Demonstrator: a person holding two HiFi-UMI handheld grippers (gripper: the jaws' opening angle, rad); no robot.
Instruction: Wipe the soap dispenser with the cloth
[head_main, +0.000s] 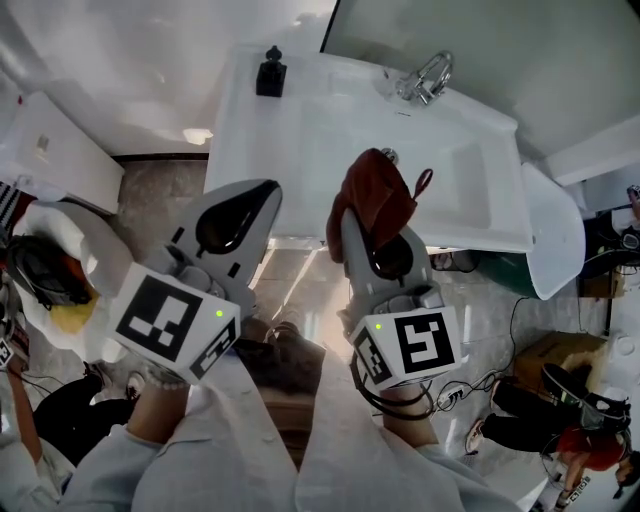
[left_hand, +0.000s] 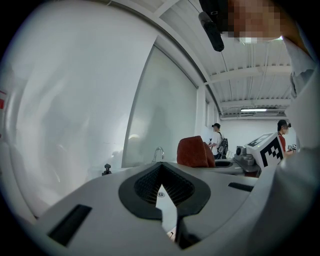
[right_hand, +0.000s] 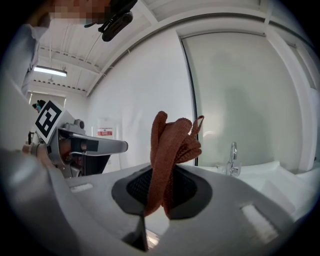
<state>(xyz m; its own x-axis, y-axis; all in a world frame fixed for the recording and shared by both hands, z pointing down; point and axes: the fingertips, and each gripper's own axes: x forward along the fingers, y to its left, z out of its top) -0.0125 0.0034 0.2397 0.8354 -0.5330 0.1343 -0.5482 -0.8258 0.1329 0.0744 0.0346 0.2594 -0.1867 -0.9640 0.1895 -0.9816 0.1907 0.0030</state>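
Right now you're pinching the rust-red cloth (head_main: 378, 200) in your right gripper (right_hand: 160, 174), its jaws clamped on the folds, and your left gripper (head_main: 262, 192) is hovering beside it, jaws closed on nothing. The black soap dispenser (head_main: 270, 72) is standing well apart, on the white sink's (head_main: 330, 150) back left corner.

In the head view, the sink (head_main: 300, 130) fills the upper middle of the frame. The soap dispenser (head_main: 270, 72) stands on its upper left corner and the tap (head_main: 425, 78) on its upper right rim, just below the mirror (head_main: 480, 40). The 2 grippers sit lower: the left gripper (head_main: 258, 200) is at centre left. The right gripper (head_main: 368, 225) is beside it at centre, with the cloth (head_main: 375, 200) between its jaws, over the sink's near edge.
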